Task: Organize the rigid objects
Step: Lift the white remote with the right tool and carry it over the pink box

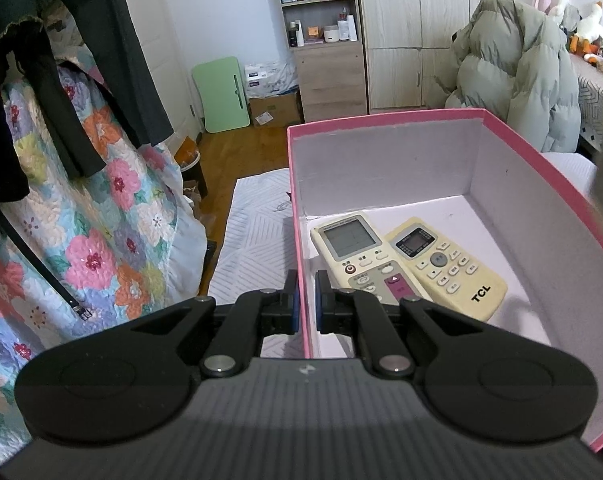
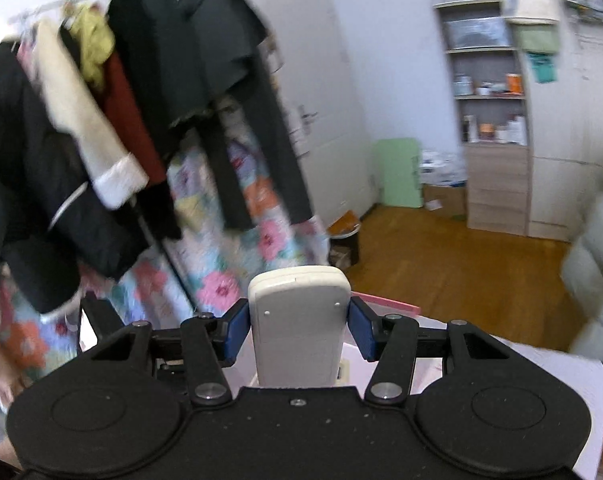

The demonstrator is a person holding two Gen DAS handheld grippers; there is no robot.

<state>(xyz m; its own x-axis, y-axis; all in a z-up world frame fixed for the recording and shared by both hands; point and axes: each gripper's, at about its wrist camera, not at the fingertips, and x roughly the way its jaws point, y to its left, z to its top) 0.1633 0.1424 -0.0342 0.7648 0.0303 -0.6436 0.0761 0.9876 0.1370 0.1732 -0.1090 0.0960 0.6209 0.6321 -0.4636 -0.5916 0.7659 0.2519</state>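
A pink box point(image 1: 541, 168) with a white inside stands on the table. Two cream remote controls lie in it side by side: one with a grey screen point(image 1: 357, 252) and one marked TCL point(image 1: 449, 268). My left gripper point(image 1: 306, 300) is shut on the box's left wall, one finger outside and one inside. My right gripper point(image 2: 299, 320) is shut on a third remote point(image 2: 299, 320), seen from its grey back, held up in the air above the table. A pink box edge point(image 2: 385, 302) shows just behind it.
A white patterned cloth point(image 1: 253, 240) covers the table left of the box. Hanging clothes point(image 2: 149, 100) and a floral quilt point(image 1: 93, 220) are on the left. A puffy coat point(image 1: 517, 64), wooden shelves point(image 1: 321, 36) and a small bin point(image 2: 343, 242) stand beyond.
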